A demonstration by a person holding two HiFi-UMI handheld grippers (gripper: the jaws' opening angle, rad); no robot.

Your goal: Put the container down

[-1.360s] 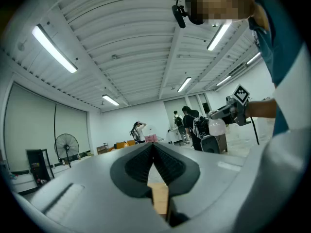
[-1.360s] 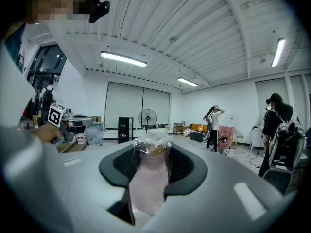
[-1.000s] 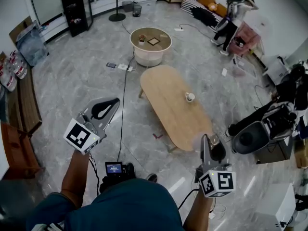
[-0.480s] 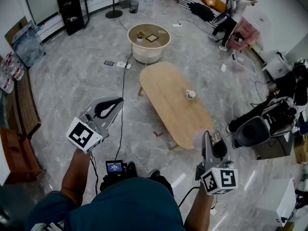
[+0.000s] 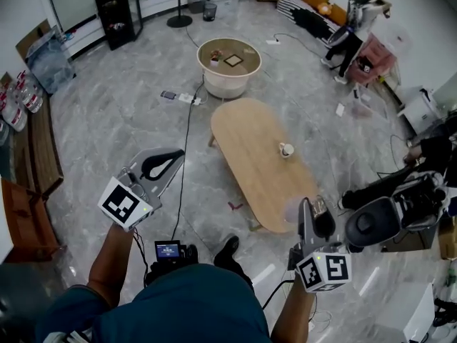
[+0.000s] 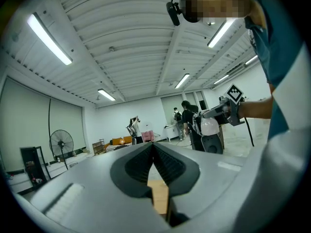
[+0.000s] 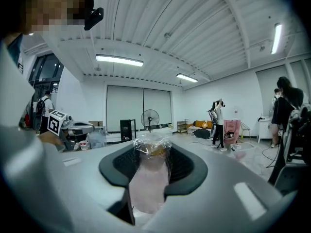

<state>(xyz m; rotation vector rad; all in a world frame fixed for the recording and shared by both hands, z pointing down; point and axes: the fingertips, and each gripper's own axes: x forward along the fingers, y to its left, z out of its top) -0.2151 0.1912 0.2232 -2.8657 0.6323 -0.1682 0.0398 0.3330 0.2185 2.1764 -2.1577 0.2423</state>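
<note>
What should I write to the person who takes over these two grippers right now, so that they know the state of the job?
Left gripper: shut, empty.
Right gripper: shut on the clear container, in the air by the wooden table's near end.
Done: container is in hand.
To do: set it down, probably on the table, clear of the small cup, then open the jaws.

— Any writing to read here?
— None. The left hand-held gripper (image 5: 173, 153) and the right hand-held gripper (image 5: 307, 206) carry cubes with black-and-white square patterns, no letters.
— The small black device with the lit blue screen (image 5: 169, 249)?
— Too small to read.
— The clear pinkish film-wrapped container (image 7: 148, 178)?
— No legible label.
</note>
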